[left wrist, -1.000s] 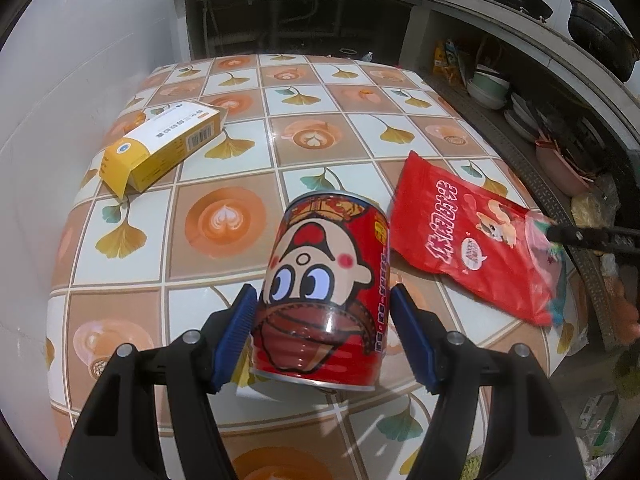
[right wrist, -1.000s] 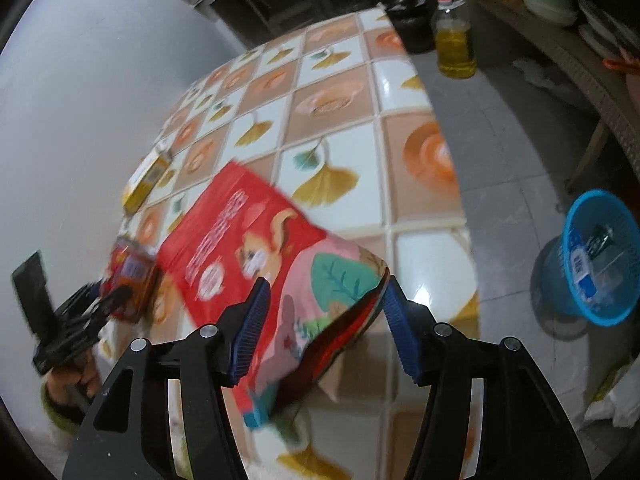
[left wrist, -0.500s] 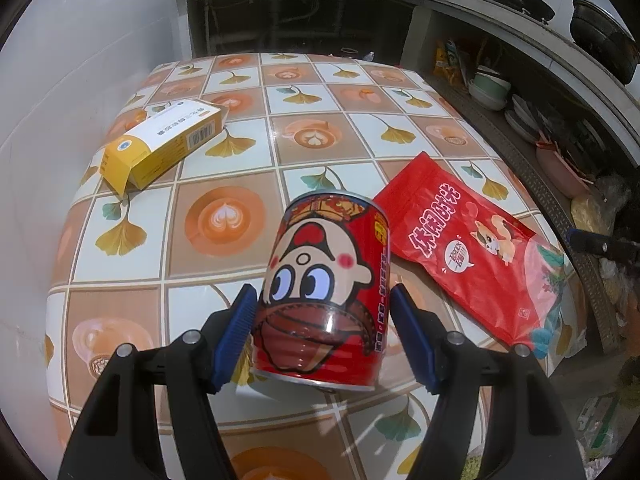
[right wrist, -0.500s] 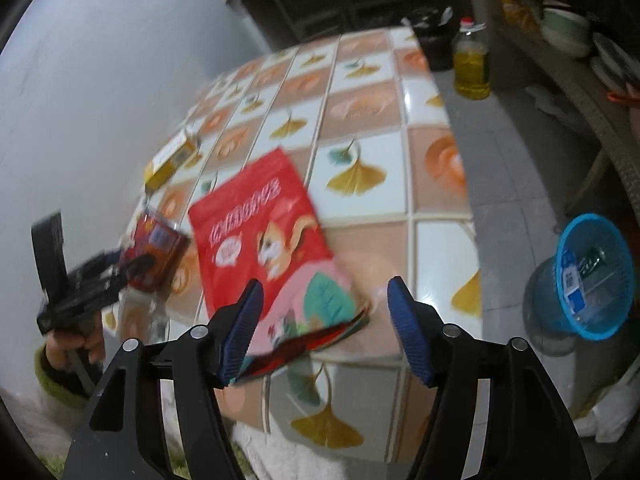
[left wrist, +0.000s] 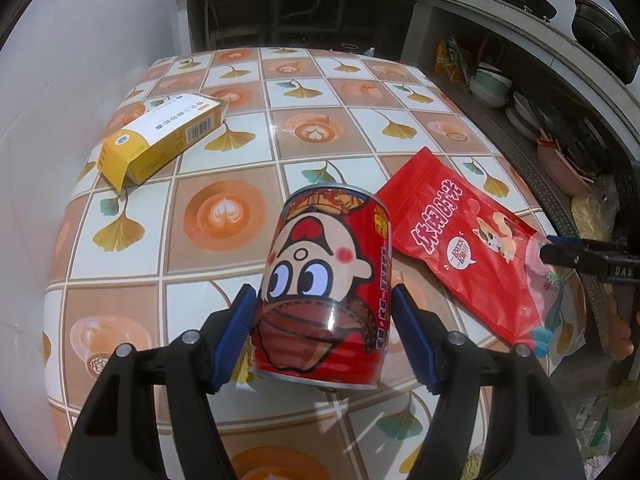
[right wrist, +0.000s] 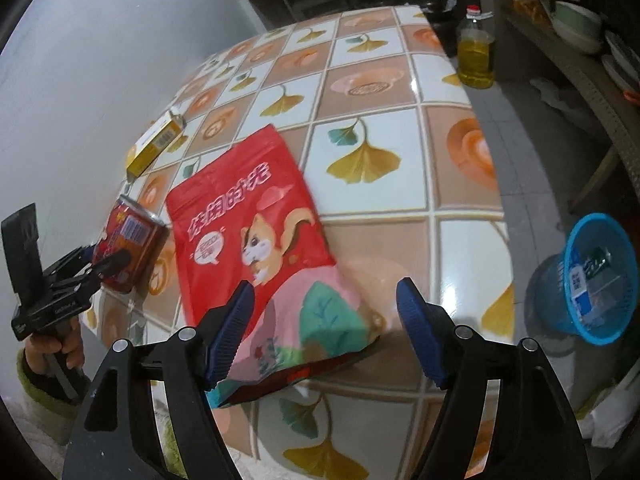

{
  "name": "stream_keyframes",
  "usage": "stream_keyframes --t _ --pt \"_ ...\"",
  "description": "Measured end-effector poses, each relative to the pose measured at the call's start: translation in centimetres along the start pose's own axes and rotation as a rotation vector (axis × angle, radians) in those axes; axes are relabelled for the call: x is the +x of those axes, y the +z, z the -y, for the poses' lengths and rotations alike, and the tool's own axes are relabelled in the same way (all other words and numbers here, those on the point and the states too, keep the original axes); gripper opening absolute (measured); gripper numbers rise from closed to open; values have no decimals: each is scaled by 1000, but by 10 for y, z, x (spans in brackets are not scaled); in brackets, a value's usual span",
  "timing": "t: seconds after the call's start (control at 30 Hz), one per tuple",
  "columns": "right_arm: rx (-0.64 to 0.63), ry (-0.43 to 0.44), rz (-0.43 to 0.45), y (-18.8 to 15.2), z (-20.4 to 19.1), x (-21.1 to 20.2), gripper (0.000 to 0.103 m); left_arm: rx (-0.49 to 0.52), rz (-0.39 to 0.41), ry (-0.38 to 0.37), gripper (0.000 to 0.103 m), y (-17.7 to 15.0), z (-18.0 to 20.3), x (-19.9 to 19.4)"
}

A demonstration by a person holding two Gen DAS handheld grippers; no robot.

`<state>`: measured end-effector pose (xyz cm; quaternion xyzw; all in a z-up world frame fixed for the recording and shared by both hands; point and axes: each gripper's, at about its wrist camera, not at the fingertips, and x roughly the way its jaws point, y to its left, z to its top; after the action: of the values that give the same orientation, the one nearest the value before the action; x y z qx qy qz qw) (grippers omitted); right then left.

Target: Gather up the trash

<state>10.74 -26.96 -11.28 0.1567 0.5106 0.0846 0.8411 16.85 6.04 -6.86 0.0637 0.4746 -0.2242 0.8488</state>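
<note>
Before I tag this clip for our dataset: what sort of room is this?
Most likely a home kitchen. Shelves hold stacked bowls and a dark wok, and a cooking oil bottle stands on the floor beside the tablecloth.

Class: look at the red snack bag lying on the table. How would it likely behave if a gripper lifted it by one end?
The bag lies flat and thin, so it probably droops when lifted. Its glossy film looks slippery between the right gripper's open pads. It seems nearly empty, so likely light.

The left wrist view is bright and sharp, with glare streaks on the tablecloth (left wrist: 240, 264) ahead of the tongs; the right wrist view is dimmer, cooler, slightly blurred; both bow at the edges.
</note>
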Motion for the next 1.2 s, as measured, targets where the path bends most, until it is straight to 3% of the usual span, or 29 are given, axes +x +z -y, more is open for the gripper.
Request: stream_keyframes --t 0.17,0.27,0.67,0.93,1.2 --pt "-27 -17 -10 -7 -9 1 60 0 -2 -1 67 0 0 1" --pt "-36 -46 -9 -10 -11 3 46 -1 -2 -1 67 -1 0 1" --pt "-94 -144 19 -16 -23 6 39 -8 14 -19 72 -2 2 -2" --pt "-92 -156 31 -17 -24 6 37 4 30 -26 78 6 5 -4" --pt "-81 -147 48 -17 -23 2 26 3 -7 -13 78 12 2 10"
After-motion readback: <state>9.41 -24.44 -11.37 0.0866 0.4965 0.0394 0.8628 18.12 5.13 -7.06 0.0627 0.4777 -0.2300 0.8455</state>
